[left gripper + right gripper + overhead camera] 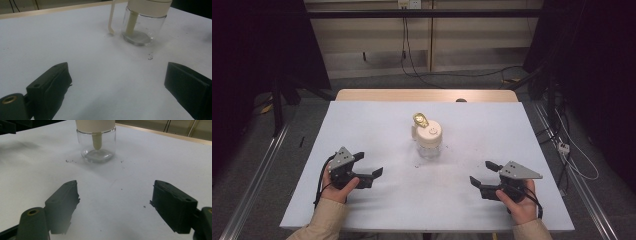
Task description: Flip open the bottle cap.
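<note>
White counter (377, 210) carries my upright glass jar (430, 142) ahead, midway between both hands; left gripper (366, 164) and right gripper (483, 174) fingers spread, empty.

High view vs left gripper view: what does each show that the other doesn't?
High view alone: both hands, the left tool and right tool, open, and the gold piece on the jar's cream lid. Left gripper view alone: the cream stem inside the glass jar and a thin cream handle hanging beside it. Both: the jar, dark specks and the white table.
</note>
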Demonstrator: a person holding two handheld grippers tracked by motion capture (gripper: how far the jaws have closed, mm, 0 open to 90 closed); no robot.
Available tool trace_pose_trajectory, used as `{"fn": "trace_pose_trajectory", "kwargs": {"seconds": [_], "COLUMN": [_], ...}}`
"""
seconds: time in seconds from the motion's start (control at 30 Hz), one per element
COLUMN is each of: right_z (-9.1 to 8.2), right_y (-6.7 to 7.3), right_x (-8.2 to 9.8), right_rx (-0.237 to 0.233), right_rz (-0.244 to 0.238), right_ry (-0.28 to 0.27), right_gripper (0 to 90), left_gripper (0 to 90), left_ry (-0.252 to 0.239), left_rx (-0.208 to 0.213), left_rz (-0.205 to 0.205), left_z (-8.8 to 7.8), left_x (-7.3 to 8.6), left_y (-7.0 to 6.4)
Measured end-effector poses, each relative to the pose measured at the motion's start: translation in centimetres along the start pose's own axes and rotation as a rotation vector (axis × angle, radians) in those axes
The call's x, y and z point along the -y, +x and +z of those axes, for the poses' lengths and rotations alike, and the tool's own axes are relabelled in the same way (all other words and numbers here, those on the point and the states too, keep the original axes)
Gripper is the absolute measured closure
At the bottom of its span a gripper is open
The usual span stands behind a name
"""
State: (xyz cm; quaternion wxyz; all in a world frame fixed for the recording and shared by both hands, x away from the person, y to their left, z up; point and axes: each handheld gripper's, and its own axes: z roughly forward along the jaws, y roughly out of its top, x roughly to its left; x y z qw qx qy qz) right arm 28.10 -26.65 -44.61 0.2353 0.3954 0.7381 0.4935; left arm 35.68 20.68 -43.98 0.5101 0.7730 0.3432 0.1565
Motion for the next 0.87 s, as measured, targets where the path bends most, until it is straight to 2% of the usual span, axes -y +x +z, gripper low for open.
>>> {"fn": "trace_pose_trajectory", "kwargs": {"seconds": [0.23,0.47,0.87], "right_z": [-0.2,-0.1,-0.1], "right_y": [-0.5,-0.3,-0.4], "right_x": [0.4,0.5,0.5], "right_rx": [0.003,0.002,0.000], "right_rz": [0.012,0.005,0.004], "right_ry": [0.001,0.019,0.017], "right_gripper": [20.5,20.3,20.3], "left_gripper": [6.3,6.4,6.3], "left_ry": [-0.003,0.000,-0.012], "left_rx": [-0.025,-0.031,-0.043], "left_rz": [-0.011,-0.009,-0.023], "left_z": [-1.3,-2.0,-2.1], "left_x": [0.7,1.3,1.3], "left_y": [0.9,1.3,1.5]}}
